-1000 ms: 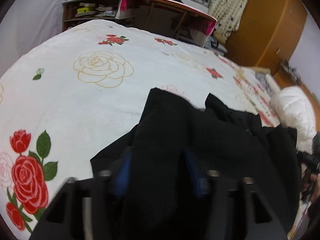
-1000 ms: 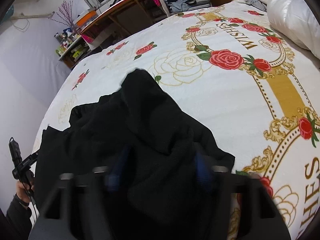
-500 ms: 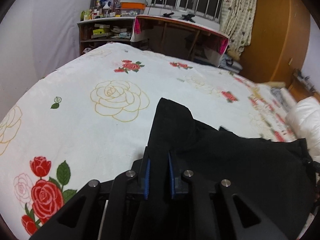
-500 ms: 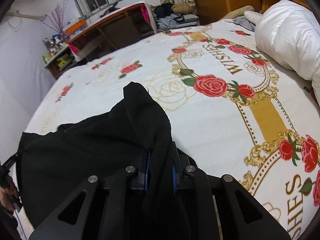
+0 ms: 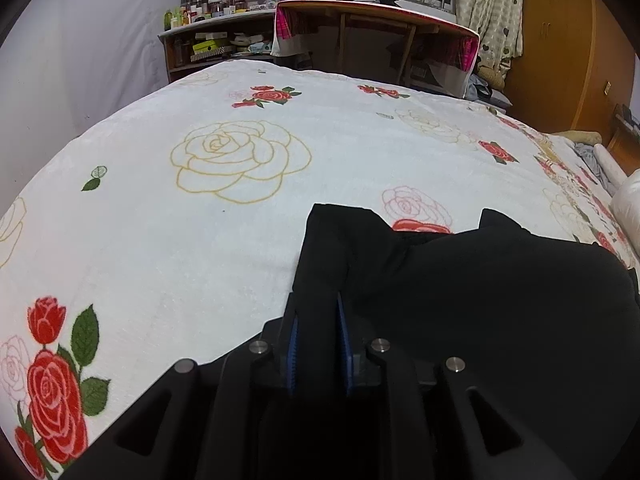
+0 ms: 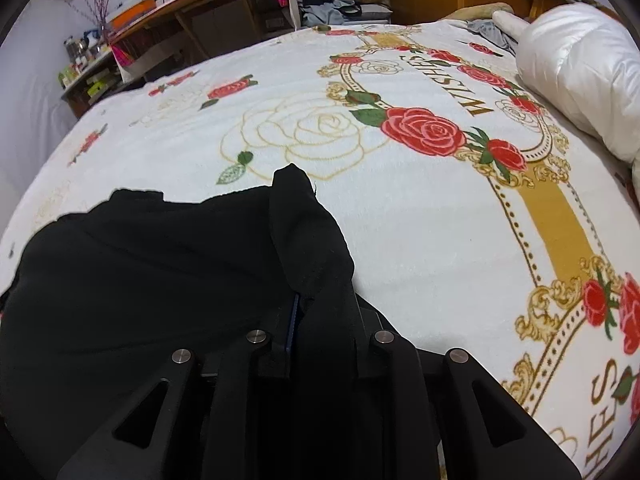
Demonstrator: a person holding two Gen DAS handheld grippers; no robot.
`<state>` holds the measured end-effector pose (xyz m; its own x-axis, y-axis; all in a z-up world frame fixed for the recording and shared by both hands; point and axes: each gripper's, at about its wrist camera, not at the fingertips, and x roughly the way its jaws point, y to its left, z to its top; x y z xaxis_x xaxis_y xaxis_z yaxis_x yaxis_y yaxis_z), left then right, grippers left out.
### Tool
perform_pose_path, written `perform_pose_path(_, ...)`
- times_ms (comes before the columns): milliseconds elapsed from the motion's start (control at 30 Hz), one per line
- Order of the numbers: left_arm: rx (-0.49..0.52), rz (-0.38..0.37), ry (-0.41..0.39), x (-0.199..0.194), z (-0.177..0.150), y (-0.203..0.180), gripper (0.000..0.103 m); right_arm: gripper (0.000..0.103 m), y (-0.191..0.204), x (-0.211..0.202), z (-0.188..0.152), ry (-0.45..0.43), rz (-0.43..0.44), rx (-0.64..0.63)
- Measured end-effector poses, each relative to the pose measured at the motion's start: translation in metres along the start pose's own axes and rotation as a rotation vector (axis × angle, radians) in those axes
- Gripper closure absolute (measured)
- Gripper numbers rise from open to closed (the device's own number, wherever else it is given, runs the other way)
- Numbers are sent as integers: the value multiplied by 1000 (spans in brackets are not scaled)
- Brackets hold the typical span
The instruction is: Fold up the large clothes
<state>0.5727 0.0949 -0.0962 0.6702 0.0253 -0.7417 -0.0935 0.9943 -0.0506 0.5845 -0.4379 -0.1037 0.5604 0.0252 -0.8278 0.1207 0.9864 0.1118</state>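
A white rose-printed plush blanket (image 5: 224,240) covers the bed, a wooden desk (image 5: 376,20) beyond, a white puffy quilt (image 6: 580,64) by its edge. The left gripper (image 5: 318,344) and right gripper (image 6: 324,328) each pinch a bunched fold of the black fabric garment (image 5: 480,288), draped across the blanket between them

The garment (image 5: 480,300) ahead of the gripper is plain black; beneath it the blanket (image 5: 200,240) is white with red roses, green leaves, gold-outlined roses; right of the right gripper, a gold band with gold lettering.
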Motion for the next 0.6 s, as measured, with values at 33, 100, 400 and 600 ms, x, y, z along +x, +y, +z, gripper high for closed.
perform_pose_path(33,4,4,7,0,1,0,82,81,2,0,0,5,-13,-10)
perform_pose_path(100,14,12,24,-3,6,0,78,78,4,-3,2,13,-35,-19)
perform_pose_path(400,-92,-46,-80,-85,23,28,68,60,-1,-101,-4,-163,13,10)
perform_pose_path(600,-2,-274,-137,-152,-38,-24,67,60,56,-146,-72,-197,167,-125)
